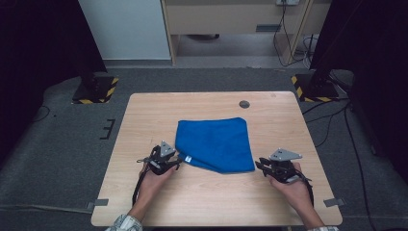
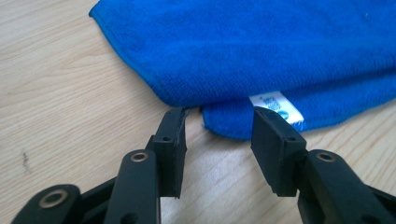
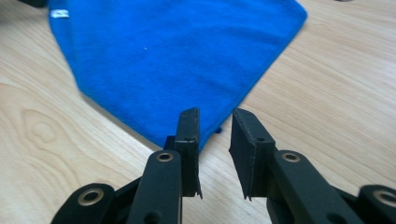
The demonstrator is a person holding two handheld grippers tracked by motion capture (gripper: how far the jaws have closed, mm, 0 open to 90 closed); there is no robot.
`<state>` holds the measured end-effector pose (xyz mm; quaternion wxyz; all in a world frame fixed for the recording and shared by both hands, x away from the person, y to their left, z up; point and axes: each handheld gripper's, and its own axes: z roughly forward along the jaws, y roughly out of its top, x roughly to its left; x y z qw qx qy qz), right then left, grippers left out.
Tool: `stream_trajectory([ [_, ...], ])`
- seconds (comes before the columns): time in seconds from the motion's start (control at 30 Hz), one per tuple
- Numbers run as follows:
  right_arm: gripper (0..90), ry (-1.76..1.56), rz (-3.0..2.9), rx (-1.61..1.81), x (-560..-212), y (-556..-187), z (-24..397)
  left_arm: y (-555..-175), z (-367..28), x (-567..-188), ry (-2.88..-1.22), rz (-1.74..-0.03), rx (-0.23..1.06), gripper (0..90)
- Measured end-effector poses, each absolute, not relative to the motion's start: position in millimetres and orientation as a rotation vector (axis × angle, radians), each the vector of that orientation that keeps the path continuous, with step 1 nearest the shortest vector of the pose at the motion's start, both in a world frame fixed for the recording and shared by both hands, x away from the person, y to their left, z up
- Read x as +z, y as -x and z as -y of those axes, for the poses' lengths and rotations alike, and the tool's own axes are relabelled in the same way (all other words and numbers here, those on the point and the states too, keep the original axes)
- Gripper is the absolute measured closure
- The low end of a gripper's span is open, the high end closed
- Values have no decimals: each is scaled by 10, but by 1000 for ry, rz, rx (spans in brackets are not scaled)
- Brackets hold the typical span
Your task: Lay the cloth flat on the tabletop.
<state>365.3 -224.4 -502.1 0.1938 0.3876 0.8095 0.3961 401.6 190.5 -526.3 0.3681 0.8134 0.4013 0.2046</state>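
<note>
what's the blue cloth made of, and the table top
Cloth: looks like microfibre or terry, matte; fine fuzzy pile, stitched hem, small white tag.
Table: pale wood-grain surface, smooth and slightly glossy; possibly laminate rather than solid wood, since the look leaves that open.

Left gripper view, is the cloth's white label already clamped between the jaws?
No, the left gripper has its jaws apart, and the white label of the blue cloth lies just beyond the right-hand jaw's tip.
</note>
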Motion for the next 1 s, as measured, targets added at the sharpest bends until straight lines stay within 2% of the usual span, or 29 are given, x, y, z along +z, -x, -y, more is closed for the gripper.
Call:
stream_trajectory([
  [0.23, 670, -1087, -2254, 1102, -5007, -3631, 2229, -4046, -1825, -5302, -2142, -997, 514, 630],
  [0.43, 631, -1098, -2270, 1098, -5025, -3608, 2223, -4035, -1820, -5316, -2145, -958, 486, 782],
  [0.63, 638, -1091, -2296, 1108, -5054, -3610, 2200, -4022, -1810, -5308, -2161, -946, 494, 862],
  [1.0, 606, -1079, -2411, 1058, -5200, -3665, 2118, -3907, -1847, -5200, -2140, -943, 539, 875],
])
